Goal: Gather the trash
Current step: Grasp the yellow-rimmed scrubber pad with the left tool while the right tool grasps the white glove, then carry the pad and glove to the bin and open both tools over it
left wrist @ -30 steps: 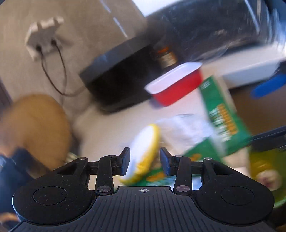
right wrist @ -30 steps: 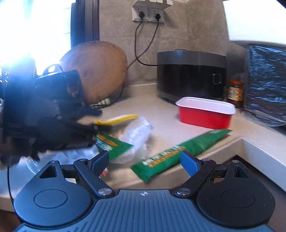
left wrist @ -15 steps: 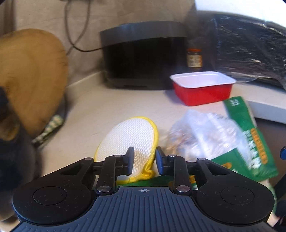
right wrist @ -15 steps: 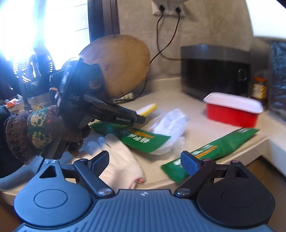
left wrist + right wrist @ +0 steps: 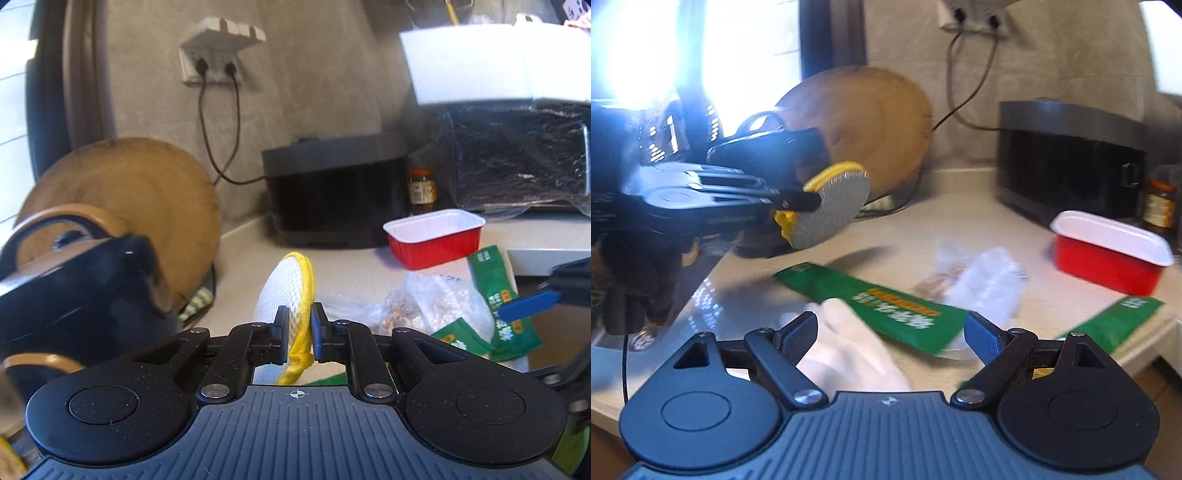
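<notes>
My left gripper [image 5: 298,325] is shut on a round mesh scrub pad with a yellow rim [image 5: 291,291] and holds it above the counter. It also shows in the right wrist view [image 5: 831,201], held up at the left. My right gripper [image 5: 890,332] is open and empty, low at the counter's front edge over a white glove [image 5: 846,350]. On the counter lie a green wrapper [image 5: 879,299], a second green wrapper [image 5: 1115,321], a crumpled clear plastic bag [image 5: 982,280] and a red tray with a white inside [image 5: 1108,254].
A round wooden board [image 5: 871,118] leans on the wall at the back left. A black appliance [image 5: 1071,162] and a small jar [image 5: 1161,201] stand at the back right. A black kettle [image 5: 74,280] is at the left. The counter edge [image 5: 1145,343] drops off at the right.
My left gripper has closed on the scrub pad and lifted it off the counter, up and to the left. My right gripper has shifted left and stayed open.
</notes>
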A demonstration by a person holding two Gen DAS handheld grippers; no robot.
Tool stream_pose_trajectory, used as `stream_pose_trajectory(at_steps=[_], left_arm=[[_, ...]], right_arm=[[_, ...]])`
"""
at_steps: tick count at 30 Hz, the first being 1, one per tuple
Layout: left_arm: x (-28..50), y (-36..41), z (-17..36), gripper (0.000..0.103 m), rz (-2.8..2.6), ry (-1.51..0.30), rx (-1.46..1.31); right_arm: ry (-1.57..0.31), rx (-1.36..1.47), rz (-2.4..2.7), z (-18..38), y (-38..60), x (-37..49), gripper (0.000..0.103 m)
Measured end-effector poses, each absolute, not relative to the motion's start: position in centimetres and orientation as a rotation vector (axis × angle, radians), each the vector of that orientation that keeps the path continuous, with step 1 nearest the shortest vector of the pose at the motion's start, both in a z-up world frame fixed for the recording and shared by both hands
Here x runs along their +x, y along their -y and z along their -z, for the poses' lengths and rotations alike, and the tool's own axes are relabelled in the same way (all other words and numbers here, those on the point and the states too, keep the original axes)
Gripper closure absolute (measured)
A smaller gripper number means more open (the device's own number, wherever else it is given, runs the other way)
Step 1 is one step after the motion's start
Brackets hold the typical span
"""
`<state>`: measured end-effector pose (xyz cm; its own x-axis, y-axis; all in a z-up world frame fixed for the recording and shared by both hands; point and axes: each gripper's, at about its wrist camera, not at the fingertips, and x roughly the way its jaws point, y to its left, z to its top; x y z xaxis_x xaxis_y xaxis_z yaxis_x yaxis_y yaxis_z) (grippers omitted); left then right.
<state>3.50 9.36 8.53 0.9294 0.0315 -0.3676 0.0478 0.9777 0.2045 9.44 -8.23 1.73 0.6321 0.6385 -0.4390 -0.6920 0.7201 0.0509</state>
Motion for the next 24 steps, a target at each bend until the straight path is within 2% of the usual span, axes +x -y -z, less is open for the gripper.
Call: stream_pose_trajectory(at_steps=[5, 6, 7, 8, 9, 10, 11, 19, 22, 24], left_arm=[[0.6, -9.1, -9.7, 0.087, 0.03, -0.326, 0.189], [0.2, -8.8, -10.1, 0.087, 0.04, -0.311, 0.193], [0.0, -8.4, -10.4, 0.087, 0.05, -0.299, 0.195], [-0.3, -7.9, -10.8, 0.087, 0.062, -0.287, 0.195], [-0.6, -7.5, -11.1, 0.087, 0.073, -0.276, 0.195], [-0.9, -7.0, -11.4, 0.087, 0.084, -0.265, 0.195], [-1.3, -6.5, -11.8, 0.087, 0.096, -0.256, 0.197], [-3.9, -1.9, -12.9, 0.087, 0.238, -0.175, 0.083], [-4.8, 0.9, -11.5, 0.087, 0.372, -0.164, -0.014], [-4.4, 3.0, -9.8, 0.087, 0.469, -0.191, -0.077]], right_arm=[[-0.557, -0.189, -0.839, 0.4, 5.9, 9.1, 0.015], [-0.558, -0.212, -0.824, 0.9, 5.5, 8.9, 0.019], [-0.557, -0.232, -0.807, 1.3, 5.1, 8.8, 0.036], [-0.565, -0.251, -0.792, 1.7, 4.7, 8.8, 0.042], [-0.55, -0.263, -0.778, 1.7, 4.6, 8.3, 0.057], [-0.558, -0.257, -0.787, 1.5, 4.7, 8.1, 0.084], [-0.558, -0.257, -0.787, 1.5, 4.7, 8.1, 0.091], [-0.42, -0.08, -0.727, -3.0, 13.9, 4.7, 0.091], [-0.38, -0.011, -0.563, -3.9, 22.0, 2.5, 0.091], [-0.379, -0.005, -0.507, -3.9, 23.9, 2.0, 0.091]])
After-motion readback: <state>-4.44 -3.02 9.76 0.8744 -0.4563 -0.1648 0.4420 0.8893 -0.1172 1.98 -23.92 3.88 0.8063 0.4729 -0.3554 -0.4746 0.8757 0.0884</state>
